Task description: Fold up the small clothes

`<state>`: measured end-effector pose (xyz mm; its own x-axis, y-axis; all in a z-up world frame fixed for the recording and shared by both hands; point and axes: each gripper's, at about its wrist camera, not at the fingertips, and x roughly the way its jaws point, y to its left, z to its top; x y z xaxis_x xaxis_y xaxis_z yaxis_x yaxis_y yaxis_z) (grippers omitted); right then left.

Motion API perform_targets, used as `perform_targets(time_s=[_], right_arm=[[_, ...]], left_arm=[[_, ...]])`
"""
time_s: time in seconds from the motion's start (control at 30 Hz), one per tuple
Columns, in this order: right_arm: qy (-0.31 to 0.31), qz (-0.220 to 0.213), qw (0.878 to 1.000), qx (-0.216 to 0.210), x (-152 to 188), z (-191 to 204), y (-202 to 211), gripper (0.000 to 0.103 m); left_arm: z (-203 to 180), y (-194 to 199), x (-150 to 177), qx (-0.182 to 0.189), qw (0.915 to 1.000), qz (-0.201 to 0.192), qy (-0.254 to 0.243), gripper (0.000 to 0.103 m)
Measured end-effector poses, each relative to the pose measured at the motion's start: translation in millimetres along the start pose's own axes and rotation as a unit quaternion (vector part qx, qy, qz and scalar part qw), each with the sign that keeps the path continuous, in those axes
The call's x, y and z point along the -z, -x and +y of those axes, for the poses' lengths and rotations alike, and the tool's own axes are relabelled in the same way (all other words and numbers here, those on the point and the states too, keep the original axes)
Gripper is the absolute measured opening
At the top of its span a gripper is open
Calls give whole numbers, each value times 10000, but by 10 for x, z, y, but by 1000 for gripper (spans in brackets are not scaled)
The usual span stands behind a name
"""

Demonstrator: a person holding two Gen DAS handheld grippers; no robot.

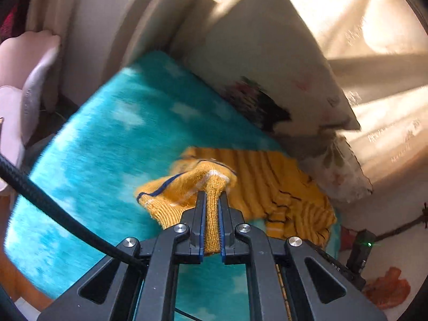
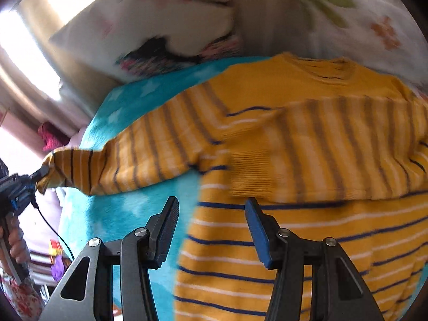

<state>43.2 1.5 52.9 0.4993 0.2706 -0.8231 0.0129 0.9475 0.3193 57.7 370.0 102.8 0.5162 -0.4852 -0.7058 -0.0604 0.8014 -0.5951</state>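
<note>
A small yellow knit sweater (image 2: 307,144) with blue and white stripes lies on a turquoise fleece blanket (image 2: 125,214). One sleeve is folded across its chest. My left gripper (image 1: 212,195) is shut on the cuff (image 1: 214,184) of the other sleeve and holds it stretched out to the side; this shows at the left edge of the right wrist view (image 2: 40,174). My right gripper (image 2: 212,206) is open and empty, hovering over the sweater's lower left edge. The sweater body (image 1: 281,187) lies bunched beyond the left gripper.
A white floral pillow (image 2: 165,32) lies past the sweater's collar and shows in the left wrist view (image 1: 267,80). Sunlit cream curtains (image 1: 374,53) hang behind. A pink cushion (image 1: 26,80) stands beyond the blanket's edge. Orange cloth (image 1: 388,289) lies on the floor.
</note>
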Motion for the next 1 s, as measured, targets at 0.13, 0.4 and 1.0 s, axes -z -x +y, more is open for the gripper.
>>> perform_targets(time_s=[0.13,0.4,1.0], right_arm=[[-463,-191,9987,-8,86,-632,296,56],[-1189,-443,9914,310,346,-2051,1005,56],[-245,-322,9978,-520,-39,-2523,1068,56]], left_arm=[[-738,-298,200,237,9988,238,-354,7],[-2542,-1440,814,1080,9853,931,-941,7],[-2793,-1692,1864,-75,9900,984,-1004,47]])
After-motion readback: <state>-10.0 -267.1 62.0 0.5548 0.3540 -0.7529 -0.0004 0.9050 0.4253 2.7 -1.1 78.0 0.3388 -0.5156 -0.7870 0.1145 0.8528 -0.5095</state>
